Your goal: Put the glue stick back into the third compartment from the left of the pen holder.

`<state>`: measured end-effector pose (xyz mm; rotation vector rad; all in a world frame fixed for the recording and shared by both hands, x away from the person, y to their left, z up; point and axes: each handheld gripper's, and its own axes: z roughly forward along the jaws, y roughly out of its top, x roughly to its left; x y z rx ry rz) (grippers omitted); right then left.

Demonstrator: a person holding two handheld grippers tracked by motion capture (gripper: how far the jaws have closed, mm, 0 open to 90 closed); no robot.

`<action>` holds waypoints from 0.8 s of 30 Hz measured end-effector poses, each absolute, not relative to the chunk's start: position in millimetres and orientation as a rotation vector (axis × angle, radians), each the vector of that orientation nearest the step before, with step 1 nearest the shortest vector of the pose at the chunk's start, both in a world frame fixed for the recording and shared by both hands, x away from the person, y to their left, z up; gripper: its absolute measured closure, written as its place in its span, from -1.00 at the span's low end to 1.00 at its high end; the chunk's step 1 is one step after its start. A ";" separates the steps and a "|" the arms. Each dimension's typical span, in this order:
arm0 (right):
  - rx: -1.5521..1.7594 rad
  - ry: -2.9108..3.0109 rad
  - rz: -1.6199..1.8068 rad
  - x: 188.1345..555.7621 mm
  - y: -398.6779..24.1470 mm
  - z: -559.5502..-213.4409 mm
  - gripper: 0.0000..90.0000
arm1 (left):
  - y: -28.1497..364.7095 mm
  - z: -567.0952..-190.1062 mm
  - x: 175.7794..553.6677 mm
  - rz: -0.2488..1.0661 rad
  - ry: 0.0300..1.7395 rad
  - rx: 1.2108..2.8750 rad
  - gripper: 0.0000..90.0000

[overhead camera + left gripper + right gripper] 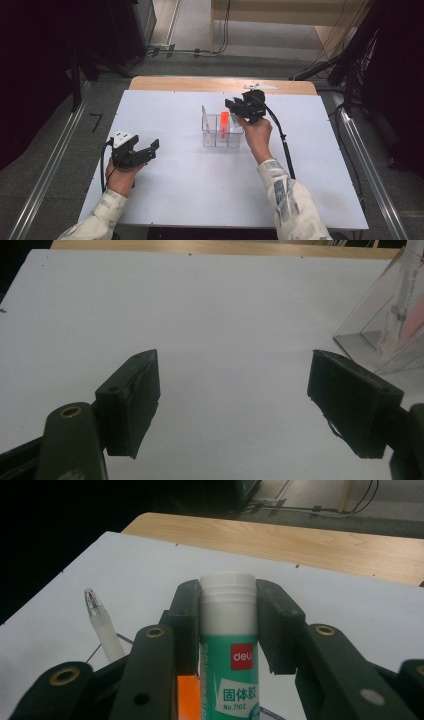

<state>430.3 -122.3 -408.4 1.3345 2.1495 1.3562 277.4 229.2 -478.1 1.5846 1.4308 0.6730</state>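
Item: glue stick (228,645), green-and-white label, white cap uppermost, standing upright. My right gripper (227,605) pinches it just below the cap, one jaw pressed to each side, so the stick sits squarely between them with its cap rising a little above their tips. I hold it high on the body, I judge, so the lower end can stand free inside the clear organizer (210,134) without my jaws fouling its walls. In the high view my right gripper (242,108) hangs over the right-hand compartment of that organizer, near the middle of the white counter (175,195), and the green of the stick shows just beneath it; whether its base touches the bottom I cannot tell. Item: orange block (224,121), upright in the neighbouring compartment, just beside the stick. Item: frosted pen (102,627), tip up, leaning in the organizer to one side of my right jaws, apart from them. Item: left gripper (141,151), resting low at the counter's left side, well apart from the organizer; its jaws stand spread with only bare counter between them, kept clear, I judge, as a spare hand.
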 end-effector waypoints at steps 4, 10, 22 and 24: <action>1.340 2.149 1.356 430.0 -123.0 -408.7 0.37 | 229.1 -478.1 277.4 0.673 1.432 1.584 -0.52; 1.337 2.152 1.357 429.9 -124.1 -409.2 0.36 | 229.0 -478.2 277.5 0.673 1.432 1.584 -0.52; 1.324 2.152 1.352 427.8 -123.6 -409.5 0.39 | 229.0 -478.2 277.5 0.674 1.430 1.585 -0.52; 1.324 2.149 1.353 427.6 -124.2 -409.5 0.39 | 229.1 -478.2 277.4 0.674 1.431 1.584 -0.52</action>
